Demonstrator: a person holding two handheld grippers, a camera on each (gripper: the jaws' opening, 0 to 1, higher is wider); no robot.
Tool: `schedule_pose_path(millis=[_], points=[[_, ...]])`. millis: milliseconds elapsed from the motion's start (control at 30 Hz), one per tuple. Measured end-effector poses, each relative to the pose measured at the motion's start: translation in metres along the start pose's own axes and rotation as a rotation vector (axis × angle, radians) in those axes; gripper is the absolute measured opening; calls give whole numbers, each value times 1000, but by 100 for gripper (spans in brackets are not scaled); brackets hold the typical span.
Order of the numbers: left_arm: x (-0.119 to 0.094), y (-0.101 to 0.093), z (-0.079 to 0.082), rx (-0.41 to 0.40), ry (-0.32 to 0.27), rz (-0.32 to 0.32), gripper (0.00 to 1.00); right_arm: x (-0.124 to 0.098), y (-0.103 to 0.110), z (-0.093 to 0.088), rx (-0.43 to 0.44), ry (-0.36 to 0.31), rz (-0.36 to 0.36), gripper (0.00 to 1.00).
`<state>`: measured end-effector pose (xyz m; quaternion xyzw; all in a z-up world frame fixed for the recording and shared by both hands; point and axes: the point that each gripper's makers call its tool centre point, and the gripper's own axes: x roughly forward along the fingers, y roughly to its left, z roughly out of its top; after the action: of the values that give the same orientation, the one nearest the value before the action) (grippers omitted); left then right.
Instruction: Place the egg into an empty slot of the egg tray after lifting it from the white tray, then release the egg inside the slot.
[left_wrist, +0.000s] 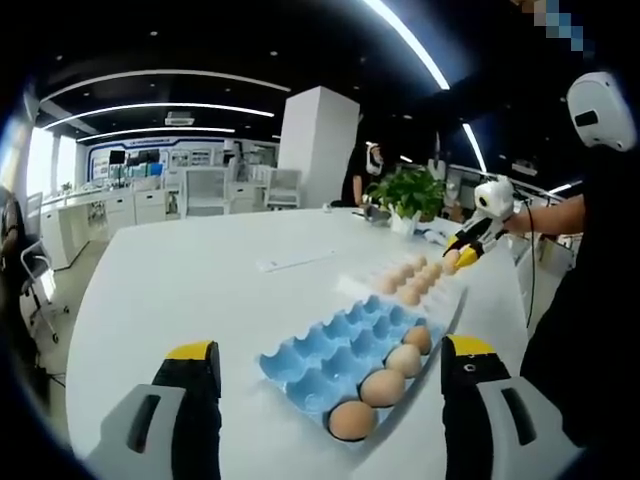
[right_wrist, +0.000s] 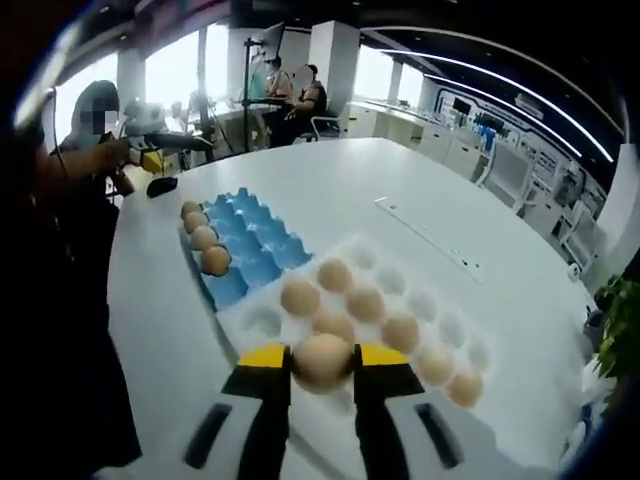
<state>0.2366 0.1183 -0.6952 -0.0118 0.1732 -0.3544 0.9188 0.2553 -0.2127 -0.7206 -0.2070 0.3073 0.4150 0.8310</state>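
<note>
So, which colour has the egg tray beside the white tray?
Blue egg tray; the left gripper view shows it best.

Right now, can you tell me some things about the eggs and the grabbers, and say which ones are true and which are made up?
1. The right gripper is closed on a brown egg. True.
2. The blue moulded egg tray has no eggs in it. False: four brown eggs sit along one edge of it.
3. The left gripper is holding an egg. False: its jaws stand open with nothing between them.
4. The white plastic tray has several eggs and some empty hollows. True.
5. The blue egg tray and the white tray sit on a white table. True.
6. The blue egg tray is completely full. False: most of its slots are empty.
</note>
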Motion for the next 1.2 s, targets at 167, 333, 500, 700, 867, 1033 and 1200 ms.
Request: schedule_pose_path(millis=[167,333,500,700,867,1033,1200], points=[[0,0,1,2,0,-3,91,7,9,5,-12,-10,27,23],[-1,0,1,3,0,1,91,15,21,12,-24,-22,59,23],[-2,2,2,4,0,4,90,24,33,17,-36,-24,100,23],[-3,3,1,5,2,5,90,34,47,24,-51,-36,140,23],[-1,0,1,3,8,-8,88,42,60,30,-60,-47,168,23],[-1,0,0,1,11,-8,88,54,74,36,-65,-59,206,24],[-2,1,2,4,7,-4,87,68,88,37,-67,-62,238,24]])
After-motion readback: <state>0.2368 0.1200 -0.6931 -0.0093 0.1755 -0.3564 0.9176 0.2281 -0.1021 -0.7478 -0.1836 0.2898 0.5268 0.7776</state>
